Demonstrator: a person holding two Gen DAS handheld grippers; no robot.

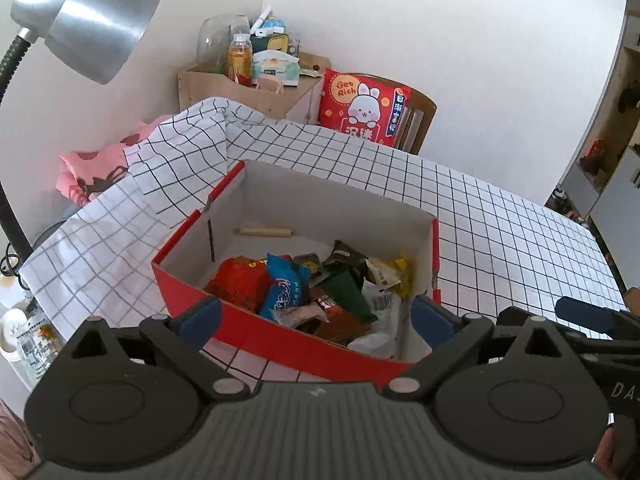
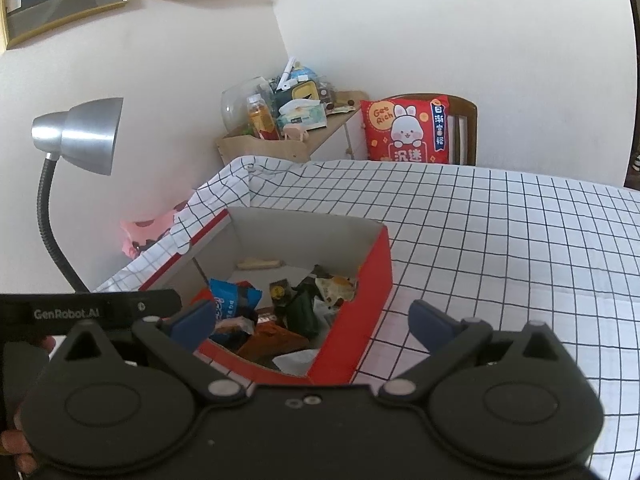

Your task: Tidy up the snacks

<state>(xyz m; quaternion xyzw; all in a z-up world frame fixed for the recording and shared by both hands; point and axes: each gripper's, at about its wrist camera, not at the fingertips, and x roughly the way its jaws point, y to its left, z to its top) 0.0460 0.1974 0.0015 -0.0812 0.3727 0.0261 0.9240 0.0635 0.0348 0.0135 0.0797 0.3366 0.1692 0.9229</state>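
You hold your left gripper [image 1: 316,316] and right gripper [image 2: 312,322] wide open and empty above the red box [image 1: 280,340] of snacks [image 1: 288,292]; the sorting looks nearly finished, so next check for strays.

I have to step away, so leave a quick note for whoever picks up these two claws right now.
Left claw: open, holding nothing, hovering at the near edge of the red box.
Right claw: open, holding nothing, at the box's near right corner.
Snacks: piled loose inside the box on the checked tablecloth.
Done: no snack packets visible on the cloth.
Left: perhaps tidy the pile; nothing else visible.
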